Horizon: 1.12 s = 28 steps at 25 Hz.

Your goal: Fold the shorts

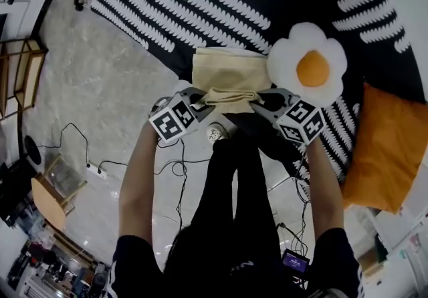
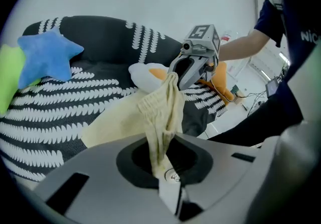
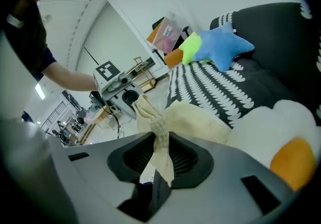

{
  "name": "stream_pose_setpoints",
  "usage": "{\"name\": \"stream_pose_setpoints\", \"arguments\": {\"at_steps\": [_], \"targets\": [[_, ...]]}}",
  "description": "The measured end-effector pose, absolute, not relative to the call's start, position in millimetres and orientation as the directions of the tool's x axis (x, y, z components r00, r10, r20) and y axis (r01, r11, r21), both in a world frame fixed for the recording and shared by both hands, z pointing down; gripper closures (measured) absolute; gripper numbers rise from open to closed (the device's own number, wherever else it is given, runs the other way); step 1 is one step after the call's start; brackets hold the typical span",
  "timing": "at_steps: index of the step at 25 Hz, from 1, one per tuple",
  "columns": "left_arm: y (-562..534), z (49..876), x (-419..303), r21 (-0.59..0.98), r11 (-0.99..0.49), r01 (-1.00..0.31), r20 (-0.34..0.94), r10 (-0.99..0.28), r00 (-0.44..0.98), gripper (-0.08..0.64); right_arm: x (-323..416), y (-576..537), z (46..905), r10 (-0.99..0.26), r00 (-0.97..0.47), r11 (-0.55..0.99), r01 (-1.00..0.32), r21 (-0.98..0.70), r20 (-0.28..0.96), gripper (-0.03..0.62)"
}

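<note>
**Fold the shorts, mid-fold.** The task is judged to be under way but not finished. One edge of the garment is raised in both claws, and the rest lies flat, so the lifted edge has not yet been laid over and released.

The black-and-white patterned cover fills the upper half of the head view. It bears the shorts close to its near edge, just beside the fried-egg cushion. An orange cushion lies well off to the right, and a blue star cushion sits at the far end of the cover.

The shorts are pale yellow, soft and thin. Most of the cloth lies on the cover as a smooth, roughly square panel. Whether this panel is already doubled cannot be told. The near edge is gathered into a wrinkled band that hangs in a shallow sag between the two claws, clear of the cover. Its puckered ribbing suggests an elastic waistband, though this is a judgement.

The left gripper has its jaws pressed together on the left end of the band. In the left gripper view the cloth is drawn into a tight rope between them. The right gripper pinches the right end in the same way, with a short tail of fabric hanging below its jaws in the right gripper view.
</note>
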State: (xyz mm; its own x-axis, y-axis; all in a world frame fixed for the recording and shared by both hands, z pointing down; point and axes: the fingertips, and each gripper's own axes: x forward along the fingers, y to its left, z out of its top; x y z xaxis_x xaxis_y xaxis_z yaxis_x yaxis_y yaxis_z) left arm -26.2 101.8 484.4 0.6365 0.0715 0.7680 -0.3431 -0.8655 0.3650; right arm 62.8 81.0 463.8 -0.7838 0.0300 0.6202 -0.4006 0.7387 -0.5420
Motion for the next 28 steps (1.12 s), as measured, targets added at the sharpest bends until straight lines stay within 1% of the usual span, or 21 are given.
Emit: {"name": "stream_pose_setpoints", "arguments": {"at_steps": [5, 6, 8, 11, 15, 17, 19, 20, 21, 23, 24, 26, 27, 28], "targets": [[60, 512, -24, 0.487, -0.760, -0.432, 0.771, 0.141, 0.621, 0.531, 76, 24, 499, 0.006, -0.716, 0.686, -0.505, -0.524, 0.698, 0.488], [51, 517, -22, 0.489, -0.747, -0.450, 0.777, 0.140, 0.613, 0.529, 80, 13, 506, -0.009, -0.691, 0.679, -0.535, -0.503, 0.723, 0.506], [30, 525, -22, 0.464, -0.742, -0.483, 0.800, 0.118, 0.588, 0.529, 84, -6, 516, -0.045, -0.642, 0.672, -0.586, -0.453, 0.765, 0.578], [9, 538, -26, 0.395, -0.749, -0.533, 0.846, 0.070, 0.529, 0.527, 83, -17, 525, -0.046, -0.617, 0.658, -0.610, -0.441, 0.785, 0.581], [-1, 571, -30, 0.296, -0.742, -0.602, 0.898, 0.001, 0.440, 0.470, 92, -14, 553, -0.042, -0.577, 0.618, -0.656, -0.433, 0.816, 0.581], [-12, 580, -37, 0.230, -0.729, -0.644, 0.916, -0.060, 0.396, 0.402, 94, -17, 566, -0.052, -0.540, 0.604, -0.687, -0.404, 0.840, 0.581], [-23, 583, -46, 0.200, -0.692, -0.694, 0.920, -0.111, 0.376, 0.316, 93, -23, 574, -0.071, -0.510, 0.591, -0.714, -0.376, 0.857, 0.578], [-26, 583, -51, 0.201, -0.668, -0.717, 0.919, -0.125, 0.375, 0.299, 92, -25, 574, -0.084, -0.510, 0.581, -0.723, -0.374, 0.856, 0.571], [-28, 580, -57, 0.204, -0.646, -0.735, 0.917, -0.138, 0.375, 0.290, 90, -27, 570, -0.100, -0.526, 0.565, -0.728, -0.387, 0.844, 0.540], [-29, 570, -66, 0.210, -0.611, -0.763, 0.908, -0.168, 0.384, 0.279, 87, -31, 556, -0.143, -0.587, 0.511, -0.733, -0.448, 0.797, 0.383], [-30, 563, -71, 0.209, -0.596, -0.775, 0.900, -0.193, 0.391, 0.279, 88, -34, 548, -0.171, -0.610, 0.485, -0.735, -0.473, 0.774, 0.334], [-37, 547, -86, 0.187, -0.546, -0.816, 0.876, -0.284, 0.390, 0.279, 90, -38, 534, -0.221, -0.625, 0.470, -0.740, -0.480, 0.748, 0.264], [-43, 537, -94, 0.183, -0.501, -0.846, 0.856, -0.341, 0.387, 0.279, 93, -39, 528, -0.236, -0.622, 0.480, -0.743, -0.468, 0.746, 0.240], [-47, 528, -101, 0.197, -0.447, -0.873, 0.833, -0.394, 0.389, 0.279, 97, -39, 523, -0.246, -0.615, 0.492, -0.745, -0.450, 0.749, 0.239]]}}
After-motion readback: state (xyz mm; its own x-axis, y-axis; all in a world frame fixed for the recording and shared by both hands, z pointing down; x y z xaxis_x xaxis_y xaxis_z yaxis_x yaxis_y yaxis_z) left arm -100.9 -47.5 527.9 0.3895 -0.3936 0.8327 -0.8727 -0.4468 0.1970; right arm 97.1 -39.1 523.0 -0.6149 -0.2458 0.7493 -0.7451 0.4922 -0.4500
